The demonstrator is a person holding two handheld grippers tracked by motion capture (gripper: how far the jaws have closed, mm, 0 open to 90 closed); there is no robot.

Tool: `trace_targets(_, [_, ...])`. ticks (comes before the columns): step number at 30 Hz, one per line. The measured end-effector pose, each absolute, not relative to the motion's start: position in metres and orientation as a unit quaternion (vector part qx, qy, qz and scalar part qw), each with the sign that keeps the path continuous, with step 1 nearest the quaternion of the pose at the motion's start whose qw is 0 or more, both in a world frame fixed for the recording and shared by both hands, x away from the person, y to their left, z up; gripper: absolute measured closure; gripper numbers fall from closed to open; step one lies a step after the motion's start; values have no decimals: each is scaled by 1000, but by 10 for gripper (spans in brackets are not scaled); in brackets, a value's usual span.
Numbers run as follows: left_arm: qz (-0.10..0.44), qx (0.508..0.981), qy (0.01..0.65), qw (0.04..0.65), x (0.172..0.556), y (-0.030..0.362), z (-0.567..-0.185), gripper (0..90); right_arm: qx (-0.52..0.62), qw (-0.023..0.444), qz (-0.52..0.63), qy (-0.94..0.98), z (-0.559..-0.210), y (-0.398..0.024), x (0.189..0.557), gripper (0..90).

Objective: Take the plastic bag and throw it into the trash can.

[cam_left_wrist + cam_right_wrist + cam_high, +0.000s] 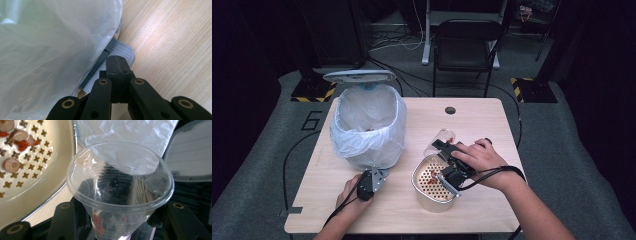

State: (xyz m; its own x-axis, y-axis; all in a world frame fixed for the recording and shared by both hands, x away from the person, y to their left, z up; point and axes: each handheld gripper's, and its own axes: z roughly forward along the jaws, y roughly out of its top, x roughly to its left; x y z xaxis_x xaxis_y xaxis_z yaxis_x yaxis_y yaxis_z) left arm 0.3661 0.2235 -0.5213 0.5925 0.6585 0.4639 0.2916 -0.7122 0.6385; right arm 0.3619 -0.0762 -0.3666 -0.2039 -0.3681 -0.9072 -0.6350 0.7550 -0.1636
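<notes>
A pedal bin (pixel 368 131) lined with a white plastic bag (pixel 50 45) stands at the table's back left, with its lid (pixel 359 76) raised. My left gripper (pixel 377 177) (pixel 117 62) is shut, and its tips rest on the bin's grey pedal (pixel 123 51). My right gripper (pixel 447 148) (pixel 120 226) is shut on a clear plastic cup (pixel 442 136) (pixel 120 190), which lies tilted with its mouth toward the bin and red bits in its bottom. Below it sits a beige perforated strainer bowl (pixel 418 176) (pixel 37 185) holding red and pale food scraps.
The wooden table (pixel 482 125) has a cable hole (pixel 450 110) near its back edge. A black chair (pixel 466 42) stands behind it. Cables trail from both grippers toward the front edge.
</notes>
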Motion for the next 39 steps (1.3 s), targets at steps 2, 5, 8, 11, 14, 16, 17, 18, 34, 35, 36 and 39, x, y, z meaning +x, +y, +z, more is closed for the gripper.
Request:
trace_targets(2, [356, 854, 278, 258, 366, 224, -521, 900, -317, 531, 130, 775, -363, -77, 365, 489])
trace_targets(5, [359, 852, 279, 260, 366, 223, -522, 900, -288, 503, 149, 801, -360, -80, 370, 488])
trace_targets(8, [359, 852, 279, 260, 366, 223, -522, 900, -244, 481, 180, 823, -353, -83, 379, 488])
trace_targets(11, [359, 852, 279, 260, 366, 223, -522, 900, -190, 448, 225, 845, -346, -87, 387, 490])
trace_targets(14, [359, 852, 279, 259, 366, 224, -522, 900, -149, 421, 254, 858, -341, -90, 395, 491])
trace_targets(16, [359, 852, 279, 260, 366, 223, -522, 900, -129, 411, 270, 861, -339, -92, 399, 493])
trace_targets(17, [359, 852, 279, 259, 366, 223, -522, 900, -114, 400, 280, 865, -338, -92, 402, 495])
trace_targets(18, [359, 852, 279, 260, 366, 224, -522, 900, -105, 395, 285, 867, -337, -93, 403, 495])
trace_targets(34, [357, 852, 280, 260, 366, 224, -522, 900, 5, 306, 356, 883, -332, -101, 435, 496])
trace_targets(35, [357, 852, 280, 260, 366, 224, -522, 900, 14, 301, 361, 882, -332, -101, 437, 496])
trace_targets(36, [357, 853, 280, 260, 366, 224, -521, 900, 24, 295, 367, 882, -331, -102, 439, 495])
trace_targets(39, [355, 853, 280, 259, 366, 224, -521, 900, 59, 272, 393, 876, -331, -102, 445, 493])
